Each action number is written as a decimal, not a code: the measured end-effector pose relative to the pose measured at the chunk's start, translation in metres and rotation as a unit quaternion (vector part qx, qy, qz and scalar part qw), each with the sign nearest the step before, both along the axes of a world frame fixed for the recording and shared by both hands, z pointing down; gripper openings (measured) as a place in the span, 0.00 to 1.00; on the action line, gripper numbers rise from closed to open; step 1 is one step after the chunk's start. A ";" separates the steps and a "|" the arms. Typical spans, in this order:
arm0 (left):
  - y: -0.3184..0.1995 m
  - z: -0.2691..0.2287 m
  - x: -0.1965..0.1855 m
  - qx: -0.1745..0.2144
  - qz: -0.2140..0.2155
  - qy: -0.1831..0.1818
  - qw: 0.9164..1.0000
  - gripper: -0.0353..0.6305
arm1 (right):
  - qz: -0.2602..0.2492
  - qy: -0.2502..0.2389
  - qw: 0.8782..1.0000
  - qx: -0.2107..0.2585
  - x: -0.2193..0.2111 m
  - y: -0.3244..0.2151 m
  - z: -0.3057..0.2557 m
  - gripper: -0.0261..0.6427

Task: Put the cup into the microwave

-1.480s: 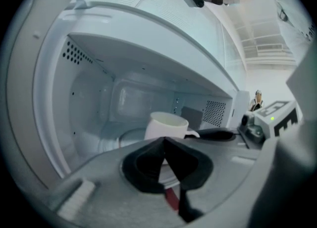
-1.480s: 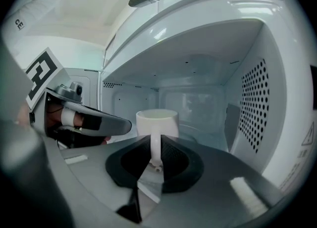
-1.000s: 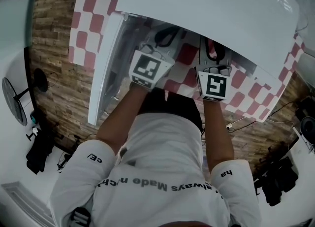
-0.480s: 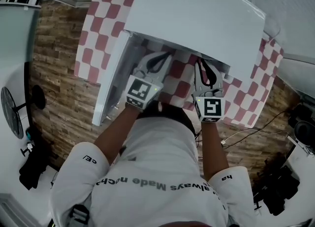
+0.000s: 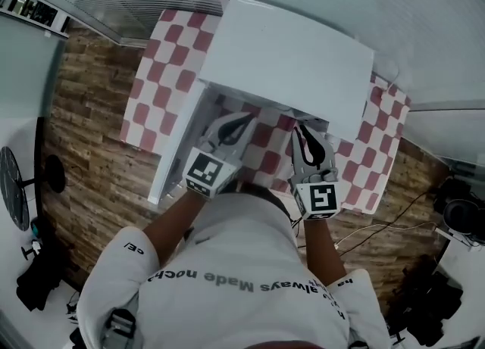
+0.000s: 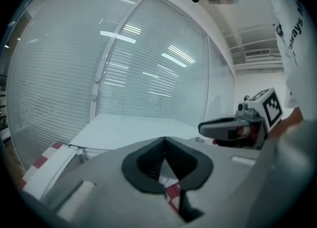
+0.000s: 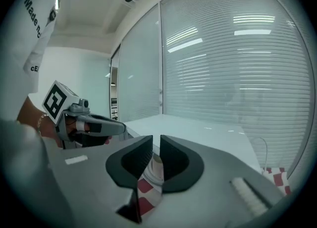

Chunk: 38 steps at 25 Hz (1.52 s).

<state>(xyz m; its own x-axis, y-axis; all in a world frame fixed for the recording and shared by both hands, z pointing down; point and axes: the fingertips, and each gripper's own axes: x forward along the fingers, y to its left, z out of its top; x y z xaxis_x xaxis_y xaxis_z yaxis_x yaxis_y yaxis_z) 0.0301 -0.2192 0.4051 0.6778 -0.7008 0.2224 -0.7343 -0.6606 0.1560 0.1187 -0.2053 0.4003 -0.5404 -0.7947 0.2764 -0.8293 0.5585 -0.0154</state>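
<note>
Both grippers have backed off from the microwave mouth toward the body; left gripper jaws together, empty; right gripper a narrow slit apart, clamping nothing; cup shows through that slit, can't tell if inside; door open at left; risk: door clips a shallow-set cup.

I read the head view from high above the microwave, facing steeply down onto its white top. The cameras on the left gripper and right gripper sit low, near its front, facing across that top toward the blinds. All three share the top.
</note>
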 end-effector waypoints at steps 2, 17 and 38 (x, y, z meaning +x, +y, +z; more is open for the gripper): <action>0.005 -0.015 0.000 0.005 0.005 0.007 1.000 0.06 | -0.004 -0.007 1.000 0.006 -0.001 0.001 -0.020 0.11; 0.023 -0.119 0.004 0.043 0.026 0.035 0.998 0.06 | -0.031 -0.031 0.997 0.060 -0.003 0.021 -0.139 0.11; 0.034 -0.152 0.022 0.071 0.045 0.046 0.995 0.06 | -0.029 -0.045 0.996 0.075 0.002 0.027 -0.170 0.11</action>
<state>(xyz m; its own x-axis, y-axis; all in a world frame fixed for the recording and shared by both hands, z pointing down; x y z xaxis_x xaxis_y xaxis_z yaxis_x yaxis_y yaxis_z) 0.0517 -0.1852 0.2534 0.7517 -0.6568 0.0598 -0.6586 -0.7428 0.1207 0.1206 -0.1781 0.2303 -0.6035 -0.7904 0.1049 -0.7949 0.6068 -0.0013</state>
